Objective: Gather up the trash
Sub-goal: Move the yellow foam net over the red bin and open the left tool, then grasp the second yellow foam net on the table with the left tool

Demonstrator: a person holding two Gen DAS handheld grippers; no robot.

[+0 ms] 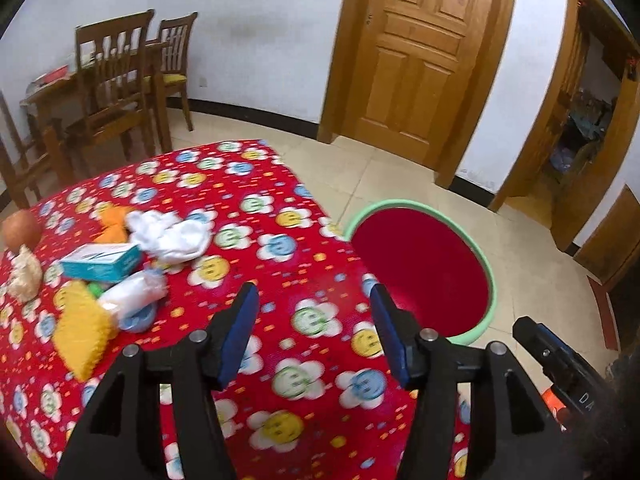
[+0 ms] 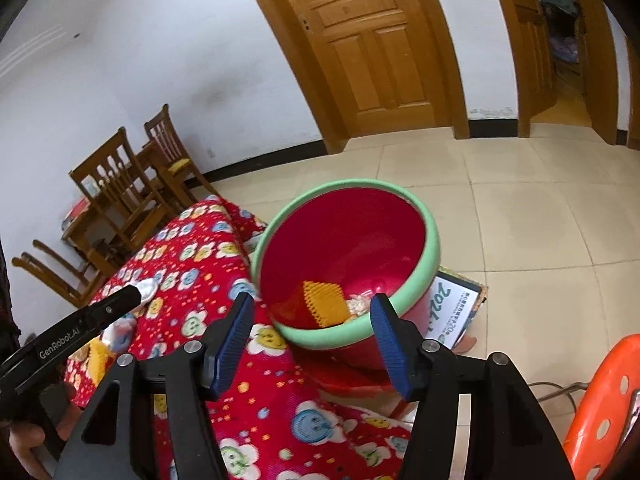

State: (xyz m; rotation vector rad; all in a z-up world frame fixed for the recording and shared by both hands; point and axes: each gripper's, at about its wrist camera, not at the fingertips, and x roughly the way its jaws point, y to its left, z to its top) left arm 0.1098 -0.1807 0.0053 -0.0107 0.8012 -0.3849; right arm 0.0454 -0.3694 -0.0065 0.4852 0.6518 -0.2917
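Left wrist view: your left gripper (image 1: 314,308) hangs over the worktop (image 1: 280,208), its fingers (image 1: 244,320) parted with only the red flowered cloth between them, so nothing is grasped. Trash sits in a loose cluster at the left of the frame: a white crumpled tissue (image 1: 172,234), a teal box (image 1: 102,262), a clear plastic wrapper (image 1: 132,296), a yellow foam net (image 1: 82,330), and an orange scrap (image 1: 114,222). A round brownish fruit (image 1: 22,230) lies at the far left edge, apart from the pile. The bin (image 1: 492,280), red inside with a green rim, stands just off the worktop's right edge, presumably so items need only a short carry.

Right wrist view: your right gripper (image 2: 312,312) points at the bin (image 2: 434,248), which shows in centre frame. Its fingers (image 2: 386,332) are also spread and empty. Inside the bin lie a second yellow net (image 2: 324,304) and a pale crumpled piece beside it. The left gripper's arm enters from the lower left of this frame.

Judgement: both grippers are released and free; the collection is partly done, with most trash remaining on the cloth. The next grasp likely goes to the wrapper or the foam net, nearest the left fingers.
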